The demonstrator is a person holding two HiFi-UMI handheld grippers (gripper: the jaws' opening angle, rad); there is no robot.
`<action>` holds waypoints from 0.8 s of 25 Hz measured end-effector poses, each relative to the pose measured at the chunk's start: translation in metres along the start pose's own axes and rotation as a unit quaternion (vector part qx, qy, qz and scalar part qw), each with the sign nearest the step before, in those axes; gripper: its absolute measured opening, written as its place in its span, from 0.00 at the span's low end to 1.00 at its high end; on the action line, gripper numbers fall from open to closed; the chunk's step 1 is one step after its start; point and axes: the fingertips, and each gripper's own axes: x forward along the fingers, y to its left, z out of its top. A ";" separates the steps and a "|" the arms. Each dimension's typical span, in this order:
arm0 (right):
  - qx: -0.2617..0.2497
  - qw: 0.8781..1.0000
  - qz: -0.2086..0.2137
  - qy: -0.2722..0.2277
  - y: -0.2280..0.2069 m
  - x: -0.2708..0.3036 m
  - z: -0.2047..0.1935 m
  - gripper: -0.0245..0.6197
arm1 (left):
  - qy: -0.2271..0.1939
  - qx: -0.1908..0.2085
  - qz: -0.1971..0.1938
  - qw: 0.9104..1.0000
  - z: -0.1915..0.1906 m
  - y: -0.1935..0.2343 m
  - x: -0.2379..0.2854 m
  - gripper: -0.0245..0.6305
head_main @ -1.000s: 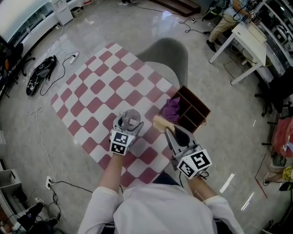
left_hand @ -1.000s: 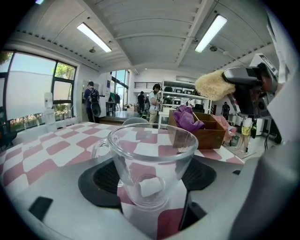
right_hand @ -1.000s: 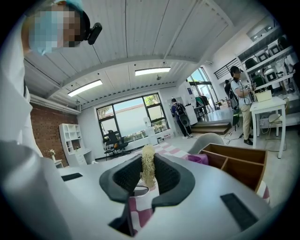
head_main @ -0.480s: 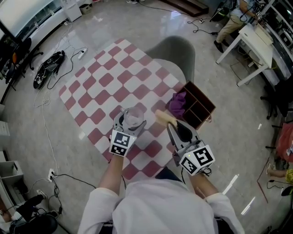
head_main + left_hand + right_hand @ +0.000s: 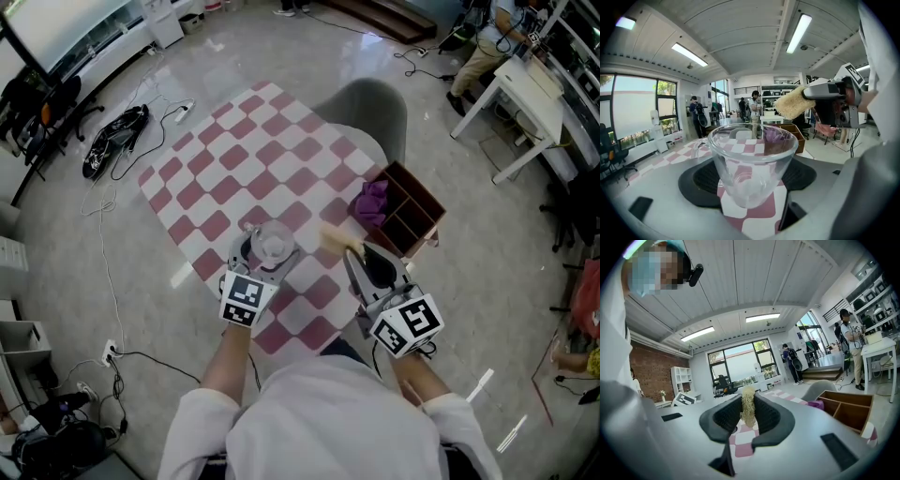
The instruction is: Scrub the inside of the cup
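Note:
A clear glass cup (image 5: 751,164) with a handle sits upright between the pads of my left gripper (image 5: 750,180), which is shut on it; the cup (image 5: 272,242) hangs above the checked table near its front. My right gripper (image 5: 748,417) is shut on a tan loofah sponge (image 5: 748,406). The sponge (image 5: 337,241) points toward the cup from the right, a short way apart from it. From the left gripper view the sponge (image 5: 792,102) hovers above and to the right of the cup's rim.
The red-and-white checked table (image 5: 244,178) has a brown wooden divided box (image 5: 410,219) at its right edge with a purple cloth (image 5: 372,202) in it. A grey chair (image 5: 367,105) stands behind the table. Cables and a bag (image 5: 112,141) lie on the floor at the left.
The view has shifted; both grippers hold their loads in about the same places, with the sponge still just right of the cup.

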 end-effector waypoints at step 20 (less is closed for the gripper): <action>-0.029 0.997 0.071 -0.010 0.126 -0.032 0.001 0.17 | 0.044 0.093 -0.011 0.995 -0.009 -0.046 -0.099 0.61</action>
